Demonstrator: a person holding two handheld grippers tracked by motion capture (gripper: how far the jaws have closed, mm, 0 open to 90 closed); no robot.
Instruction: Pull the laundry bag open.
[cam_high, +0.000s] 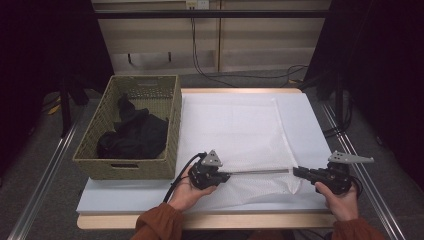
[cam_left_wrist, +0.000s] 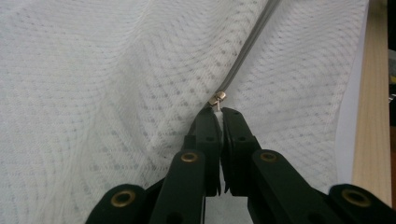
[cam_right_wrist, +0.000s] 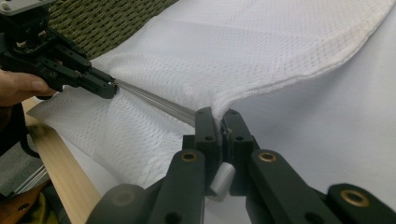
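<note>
White tabletop (cam_high: 300, 107): left tool (cam_left_wrist: 219, 111) pinches zipper pull (cam_left_wrist: 217, 99); right tool (cam_right_wrist: 218, 113) clamps mesh laundry bag (cam_high: 235, 130) corner. Keep zipper (cam_high: 257, 171) taut, slide steadily.

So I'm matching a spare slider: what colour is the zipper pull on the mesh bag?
Brassy gold zipper pull, clearest in the left gripper view.
</note>
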